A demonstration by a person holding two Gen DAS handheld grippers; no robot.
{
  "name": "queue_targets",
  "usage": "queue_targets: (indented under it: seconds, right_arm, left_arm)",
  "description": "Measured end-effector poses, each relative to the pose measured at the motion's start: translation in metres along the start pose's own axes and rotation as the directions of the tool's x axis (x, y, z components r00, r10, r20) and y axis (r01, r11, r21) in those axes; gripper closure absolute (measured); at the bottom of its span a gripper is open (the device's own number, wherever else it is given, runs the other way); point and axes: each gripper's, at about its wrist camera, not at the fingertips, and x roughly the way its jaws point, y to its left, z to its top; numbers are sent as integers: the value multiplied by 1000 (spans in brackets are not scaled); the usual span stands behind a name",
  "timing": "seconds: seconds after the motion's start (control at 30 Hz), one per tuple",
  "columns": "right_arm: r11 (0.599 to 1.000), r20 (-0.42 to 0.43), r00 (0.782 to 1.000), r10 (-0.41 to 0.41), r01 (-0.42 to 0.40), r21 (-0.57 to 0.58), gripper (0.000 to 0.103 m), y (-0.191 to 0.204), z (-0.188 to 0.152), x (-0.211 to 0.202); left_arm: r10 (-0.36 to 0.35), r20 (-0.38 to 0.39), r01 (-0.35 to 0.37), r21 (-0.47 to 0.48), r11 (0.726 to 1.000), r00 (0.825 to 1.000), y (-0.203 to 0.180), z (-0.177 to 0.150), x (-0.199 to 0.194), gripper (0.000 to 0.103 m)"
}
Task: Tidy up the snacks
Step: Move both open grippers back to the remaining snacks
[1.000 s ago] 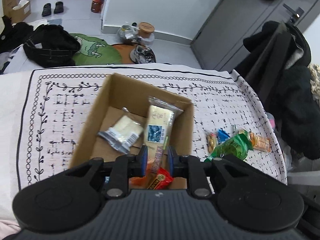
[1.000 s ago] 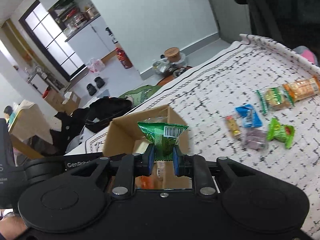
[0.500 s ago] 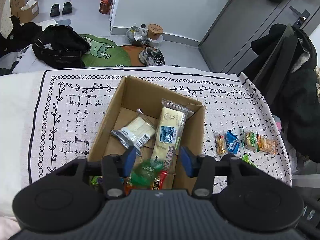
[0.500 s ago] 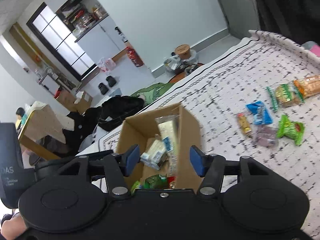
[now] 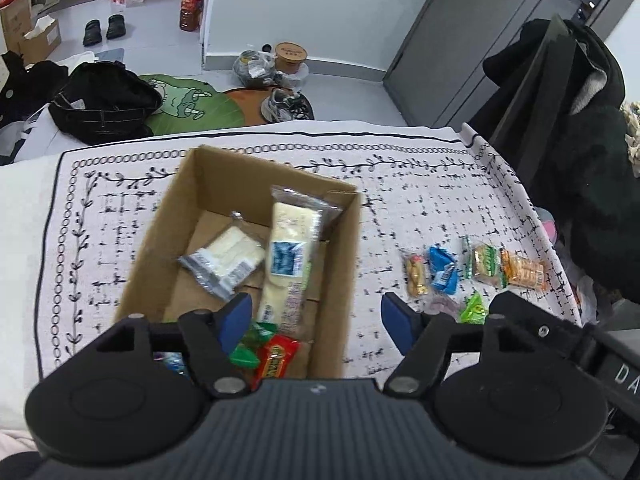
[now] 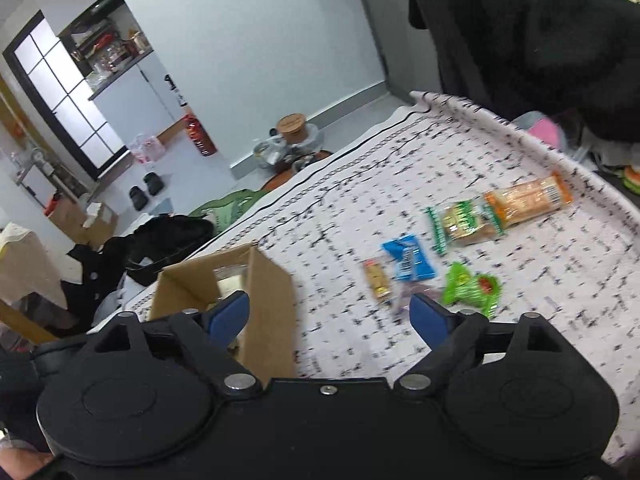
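An open brown cardboard box (image 5: 256, 240) sits on a white cloth with a black printed pattern (image 5: 420, 216); everything here is placed against that box. Inside it lie a long pale cracker pack in clear wrap (image 5: 290, 256) leaning toward the far right corner, a smaller pale wafer pack (image 5: 224, 258) to its left, and at the near end a green packet (image 5: 250, 346) beside a red and orange packet (image 5: 276, 360).

The left gripper (image 5: 316, 318) hangs over the box's near right wall, its blue-padded jaws opening with nothing clamped; one pad is over the box interior just above the green packet, the other outside the box over the cloth.

The right gripper (image 6: 330, 318) is likewise spreading its jaws and holds nothing. Its one pad overlaps the box's near corner, the other is over the cloth to the right of the box.

Well to the right of the box loose snacks lie on the cloth: a small yellow-brown bar (image 6: 378, 282), a blue wrapper (image 6: 408, 258), a bright green packet (image 6: 472, 290), a green-edged cracker pack (image 6: 464, 224) and an orange cracker pack (image 6: 526, 200) farthest out. The bright green packet lies just beyond the right gripper's outer pad, not between the fingers.
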Motion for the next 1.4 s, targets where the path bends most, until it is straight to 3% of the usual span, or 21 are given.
queue_targets:
  seconds: [0.13, 0.43, 1.0, 1.4]
  right_arm:
    - [1000, 14, 1000, -9, 9, 16, 8, -14, 7, -7]
    - [994, 30, 997, -77, 75, 77, 3, -64, 24, -13]
    - [964, -31, 990, -140, 143, 224, 4, -130, 29, 15]
    - [922, -106, 985, -138, 167, 349, 19, -161, 23, 42]
  left_arm:
    - [-1, 20, 0, 28, 1000, 1000, -17, 1, 0, 25]
    - [-11, 46, 8, 64, 998, 999, -51, -3, 14, 0]
    - [-78, -15, 79, 89, 993, 997, -102, -2, 65, 0]
    - [-116, -71, 123, 103, 987, 991, -119, -16, 113, 8]
